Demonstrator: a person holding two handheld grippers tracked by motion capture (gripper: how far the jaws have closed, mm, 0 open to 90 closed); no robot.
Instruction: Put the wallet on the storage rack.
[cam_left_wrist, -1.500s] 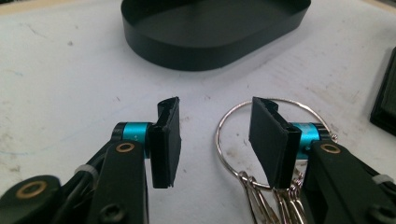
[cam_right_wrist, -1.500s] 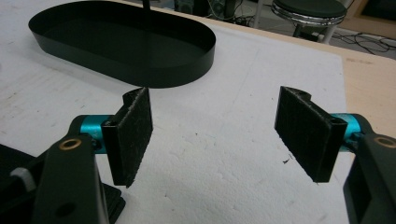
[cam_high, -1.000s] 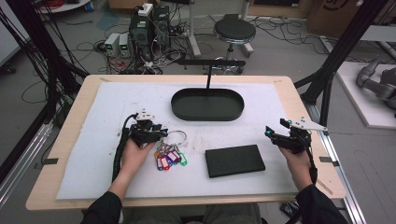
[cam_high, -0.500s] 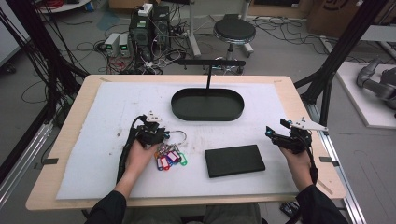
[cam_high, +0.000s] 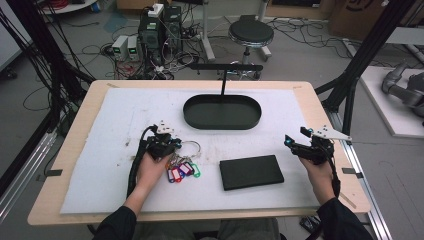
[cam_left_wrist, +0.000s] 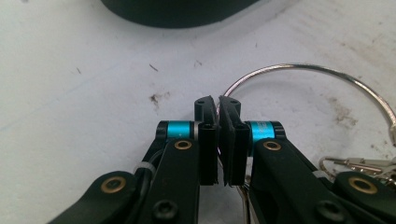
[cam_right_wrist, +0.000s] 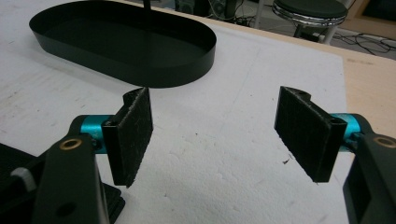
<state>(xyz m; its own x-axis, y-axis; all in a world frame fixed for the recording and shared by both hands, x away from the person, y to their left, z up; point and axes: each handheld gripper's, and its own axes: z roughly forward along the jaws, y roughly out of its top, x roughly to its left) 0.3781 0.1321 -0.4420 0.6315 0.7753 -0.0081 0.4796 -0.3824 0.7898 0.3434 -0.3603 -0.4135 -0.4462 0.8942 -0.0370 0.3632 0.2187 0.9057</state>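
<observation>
The left tool (cam_high: 172, 143) sits low over the white mat (cam_high: 100, 150) on the desk (cam_high: 320, 100), its jaws having just been closing and now pressed together on the wire of a large metal key ring (cam_left_wrist: 299, 70). In the left gripper view the thin ring passes between the two pads (cam_left_wrist: 208, 140) and loops out to the right. The ring lies flat on the mat, just in front of the oval black tray (cam_high: 222, 112), with a cluster of coloured key tags (cam_high: 181, 171) fanned out beside the person's left hand (cam_high: 150, 167). Right of the tags a flat black rectangular case (cam_high: 251, 171) rests on the mat. Farther right, the right tool (cam_high: 295, 145) hovers near the mat's edge with its jaws spread wide and nothing between the pads (cam_right_wrist: 133, 126)
</observation>
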